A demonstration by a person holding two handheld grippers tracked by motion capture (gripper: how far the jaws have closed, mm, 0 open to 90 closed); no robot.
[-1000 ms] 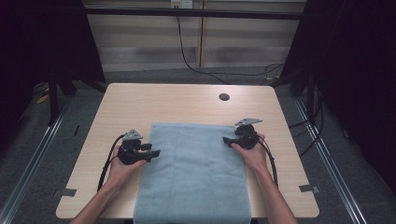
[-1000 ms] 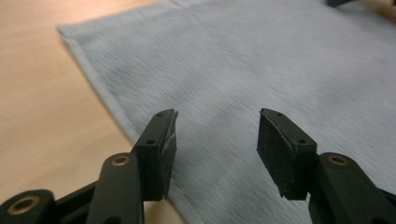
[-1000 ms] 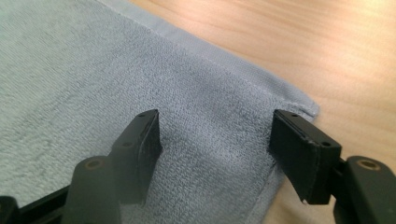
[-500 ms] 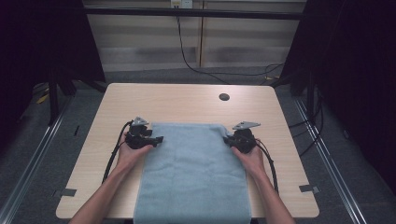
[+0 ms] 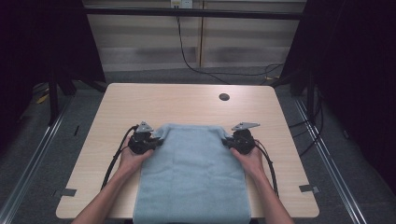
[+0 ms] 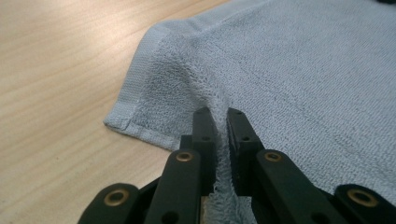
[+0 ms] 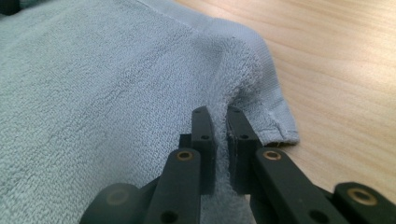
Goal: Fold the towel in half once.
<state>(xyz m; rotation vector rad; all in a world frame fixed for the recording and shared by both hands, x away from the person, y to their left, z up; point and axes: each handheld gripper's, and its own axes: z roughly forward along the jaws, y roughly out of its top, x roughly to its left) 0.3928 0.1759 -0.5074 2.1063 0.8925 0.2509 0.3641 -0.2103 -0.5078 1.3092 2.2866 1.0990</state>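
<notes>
My left gripper (image 5: 148, 141) sits at the left far corner of the light blue towel (image 5: 194, 177), and its jaws have just been closing; in the left gripper view they are pinched on a raised ridge of the cloth (image 6: 219, 140), just inside the hemmed corner. The towel lies flat on the wooden table (image 5: 177, 100), spread from between my two hands toward the near edge, where it seems to hang over, though the picture cuts off there. My right gripper (image 5: 236, 141) is at the right far corner, and in the right gripper view its jaws are likewise clamped on a pulled-up fold of towel (image 7: 219, 140). Beyond the towel, a small dark round hole (image 5: 224, 97) marks the tabletop.
</notes>
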